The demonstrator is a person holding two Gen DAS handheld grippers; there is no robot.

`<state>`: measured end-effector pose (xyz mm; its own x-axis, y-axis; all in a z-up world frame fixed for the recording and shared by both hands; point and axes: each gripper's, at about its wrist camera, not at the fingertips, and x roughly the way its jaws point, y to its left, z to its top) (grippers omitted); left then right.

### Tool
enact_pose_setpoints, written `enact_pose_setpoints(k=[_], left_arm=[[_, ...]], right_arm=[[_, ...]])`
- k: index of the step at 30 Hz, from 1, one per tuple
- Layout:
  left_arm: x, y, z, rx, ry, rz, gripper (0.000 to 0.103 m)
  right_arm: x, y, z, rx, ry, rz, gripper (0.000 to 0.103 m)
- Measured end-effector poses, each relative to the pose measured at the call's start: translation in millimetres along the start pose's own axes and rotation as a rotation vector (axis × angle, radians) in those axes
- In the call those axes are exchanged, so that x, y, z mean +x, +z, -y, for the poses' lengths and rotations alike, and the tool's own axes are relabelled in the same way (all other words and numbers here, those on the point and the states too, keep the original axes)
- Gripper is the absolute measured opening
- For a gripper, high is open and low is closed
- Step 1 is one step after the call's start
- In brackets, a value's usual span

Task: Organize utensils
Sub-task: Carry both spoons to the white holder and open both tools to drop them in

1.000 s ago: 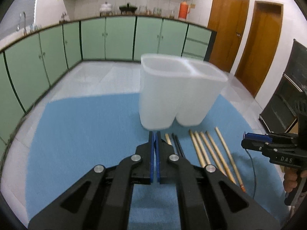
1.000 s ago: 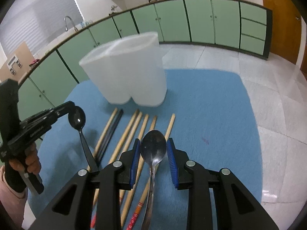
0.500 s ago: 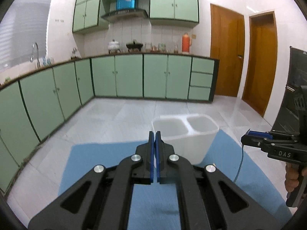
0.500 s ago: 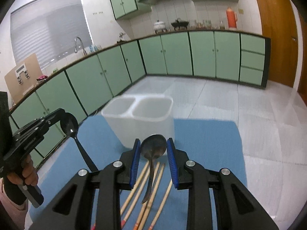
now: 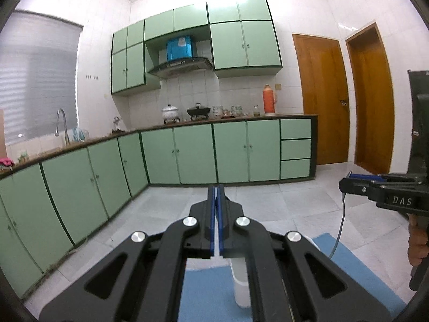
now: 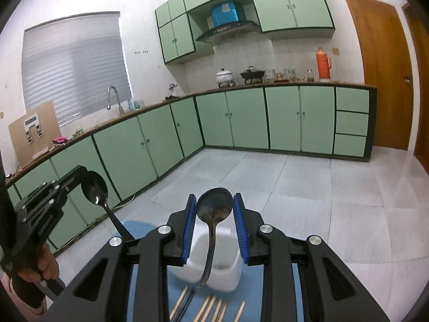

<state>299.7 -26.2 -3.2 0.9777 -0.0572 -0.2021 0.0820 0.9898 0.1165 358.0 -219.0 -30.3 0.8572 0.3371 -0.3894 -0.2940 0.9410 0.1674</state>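
Observation:
My right gripper (image 6: pixel 214 212) is shut on a dark metal spoon (image 6: pixel 213 212), bowl up, handle hanging over the white two-compartment holder (image 6: pixel 228 271) on the blue mat (image 6: pixel 139 289). My left gripper (image 6: pixel 80 179) is shut on a second spoon (image 6: pixel 95 187), held by its bowl, handle slanting down to the right. In the left wrist view the left gripper's (image 5: pixel 215 196) blue pads are pressed together edge-on; the spoon is not distinguishable there. The holder (image 5: pixel 240 287) shows low, mostly hidden by the fingers. The right gripper (image 5: pixel 348 179) is at the right edge.
Several wooden and dark chopsticks (image 6: pixel 211 307) lie on the mat in front of the holder. Green kitchen cabinets (image 6: pixel 241 120) line the far walls, with tiled floor (image 6: pixel 321 193) beyond the mat and wooden doors (image 5: pixel 319 99) on the right.
Both grippers have risen and tilted upward with their spoons. The holder and chopsticks have dropped to the bottom of both views.

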Motion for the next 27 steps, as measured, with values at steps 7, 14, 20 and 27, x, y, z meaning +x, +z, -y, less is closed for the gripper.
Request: enact_pose_setpoints(k=[7,14,20,27], left_arm=[[51.2,-13.5,16.8,0.063,0.018,-0.055,0.001],[88.5,-48.8,22.2,0.036,-0.03,-0.157,0.001],[103.6,-73.0,17.8,-0.011,-0.055,-0.218,0.001],[98.6,-90.6,7.2,-0.075,-0.071,-0.261,0.021]], right_arm=[[50.0,-1.1,5.5,0.006,-0.022,-0.027,0.028],[75.2,-35.5,13.9,0.041,0.009,-0.109,0.028],[82.4,-54.1,16.4,0.049,0.025,-0.148,0.028],[73.2,-64.4,20.7,0.08,0.041,-0.151,0.031]])
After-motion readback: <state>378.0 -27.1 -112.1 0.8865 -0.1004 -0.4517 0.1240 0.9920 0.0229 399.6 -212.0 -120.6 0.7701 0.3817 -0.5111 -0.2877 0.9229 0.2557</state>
